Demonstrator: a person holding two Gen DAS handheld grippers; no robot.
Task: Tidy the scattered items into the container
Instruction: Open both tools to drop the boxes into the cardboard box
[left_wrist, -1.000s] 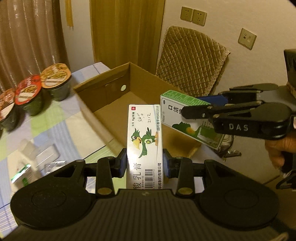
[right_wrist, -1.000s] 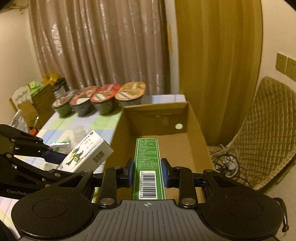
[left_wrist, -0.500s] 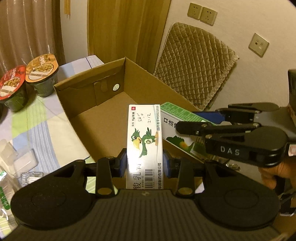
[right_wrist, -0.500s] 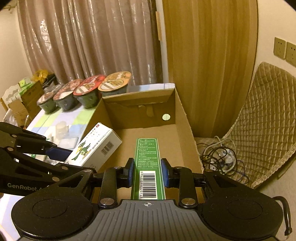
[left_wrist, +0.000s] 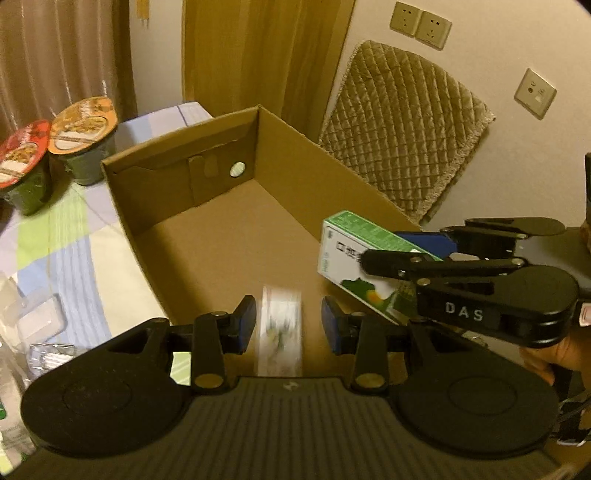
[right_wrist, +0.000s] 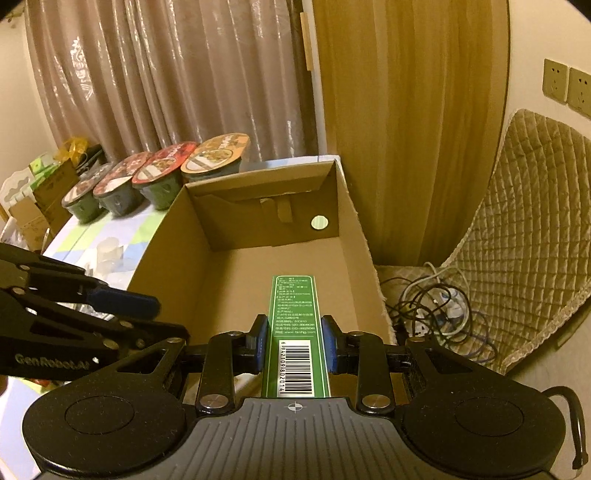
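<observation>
Cardboard box (left_wrist: 221, 206) sits open on the surface (left_wrist: 74, 236), its floor bare in the right wrist view. The left claw (left_wrist: 288, 321) hangs over the near end of the box with its blue pads (left_wrist: 245, 323) spread wide apart. Between them, touching neither, a white carton (left_wrist: 280, 328) shows as a smeared blur (its print cannot be read), lying against the brown of the box floor; whether it rests there or is in the air cannot be told.

The right claw (right_wrist: 295, 345) is pinching a green carton (right_wrist: 294, 339) flat between its pads, barcode end nearest the camera, the long green face pointing out over the box interior. In the left wrist view the same carton (left_wrist: 354, 266) shows its white and green side, held above the right wall of the box, and a hand (left_wrist: 543, 362) grips the claw's handle at the frame edge.

Beyond the box, a row of sealed noodle bowls (right_wrist: 155, 177) stands on the striped cloth by the curtain (right_wrist: 166, 81). Clear plastic packets (left_wrist: 37, 325) lie on the surface to the left of the box. A quilted chair (right_wrist: 524, 229) stands to the right, with a tangle of cables (right_wrist: 443, 306) on the floor in front of it.
</observation>
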